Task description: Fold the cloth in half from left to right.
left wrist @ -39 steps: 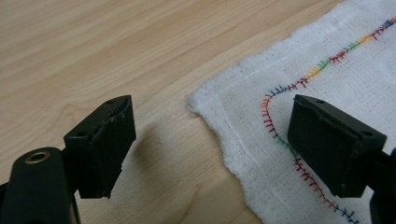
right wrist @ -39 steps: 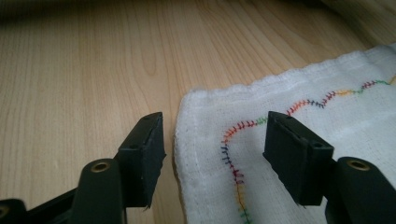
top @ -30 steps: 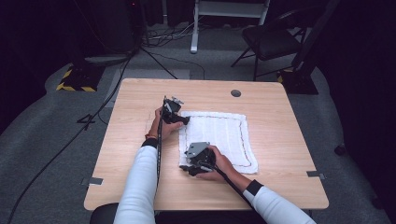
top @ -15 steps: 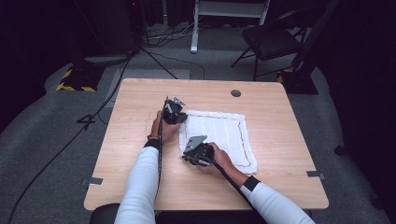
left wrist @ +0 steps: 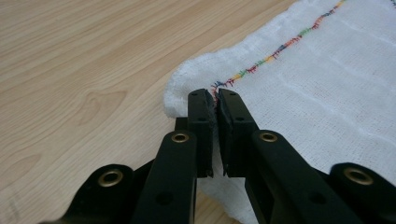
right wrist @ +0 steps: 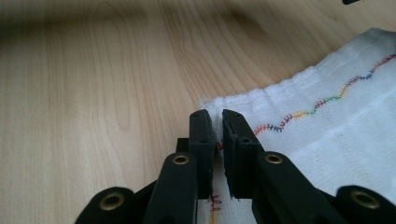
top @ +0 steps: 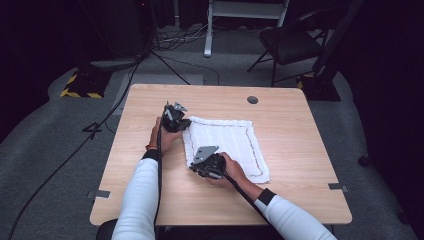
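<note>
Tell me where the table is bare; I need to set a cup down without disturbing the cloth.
Bare wood lies right of the cloth out to the table edge, along the far edge, and left of the left gripper. The cloth's left side is crowded: the right gripper grips its near corner, the left its far one.

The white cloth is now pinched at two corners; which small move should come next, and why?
Probably lift both corners together. The left gripper and right gripper are each shut on a corner of the cloth, which lies flat on the table.

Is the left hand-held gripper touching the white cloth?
Touching. In the left gripper view, the left hand-held gripper has its jaws closed on the corner of the white cloth, fabric pinched between them.
</note>
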The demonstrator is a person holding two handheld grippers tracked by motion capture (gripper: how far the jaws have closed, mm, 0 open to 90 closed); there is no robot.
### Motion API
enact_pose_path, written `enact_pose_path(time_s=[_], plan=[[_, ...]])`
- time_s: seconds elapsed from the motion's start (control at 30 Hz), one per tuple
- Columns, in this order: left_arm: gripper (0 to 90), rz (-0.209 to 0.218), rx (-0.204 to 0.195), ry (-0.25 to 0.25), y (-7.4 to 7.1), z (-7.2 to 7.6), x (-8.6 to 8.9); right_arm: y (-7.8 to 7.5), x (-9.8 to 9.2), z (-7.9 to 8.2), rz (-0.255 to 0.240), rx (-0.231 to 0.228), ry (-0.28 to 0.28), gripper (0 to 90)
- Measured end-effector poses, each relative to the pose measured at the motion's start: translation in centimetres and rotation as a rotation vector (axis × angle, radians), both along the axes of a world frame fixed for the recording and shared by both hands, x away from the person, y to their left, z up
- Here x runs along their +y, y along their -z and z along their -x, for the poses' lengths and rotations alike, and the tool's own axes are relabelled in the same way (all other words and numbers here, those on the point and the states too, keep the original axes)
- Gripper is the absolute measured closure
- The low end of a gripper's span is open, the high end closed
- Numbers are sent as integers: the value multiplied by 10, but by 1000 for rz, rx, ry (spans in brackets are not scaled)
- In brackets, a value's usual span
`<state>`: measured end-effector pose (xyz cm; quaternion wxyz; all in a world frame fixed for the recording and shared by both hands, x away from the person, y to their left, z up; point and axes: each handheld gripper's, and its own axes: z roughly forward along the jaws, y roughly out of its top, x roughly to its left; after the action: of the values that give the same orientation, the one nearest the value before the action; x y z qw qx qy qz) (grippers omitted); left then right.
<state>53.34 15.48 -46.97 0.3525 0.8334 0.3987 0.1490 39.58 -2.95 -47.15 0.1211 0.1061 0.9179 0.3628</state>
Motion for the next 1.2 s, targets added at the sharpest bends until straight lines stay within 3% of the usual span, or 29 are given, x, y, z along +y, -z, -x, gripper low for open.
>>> enact_pose_path(time_s=[0.17, 0.43, 0.83, 1.2], plan=[[843, 27, -21, -15, -10, 7, 12, -10, 7, 4, -8, -28, -26, 829], [843, 28, -48, 7, -22, 9, -1, -20, -5, 6, -50, -26, -3, 830], [843, 9, -64, 54, -30, 3, -53, -37, -64, 14, -108, -51, 74, 831], [844, -1, -76, 128, -30, -2, -108, -34, -125, 18, -129, -38, 163, 830]])
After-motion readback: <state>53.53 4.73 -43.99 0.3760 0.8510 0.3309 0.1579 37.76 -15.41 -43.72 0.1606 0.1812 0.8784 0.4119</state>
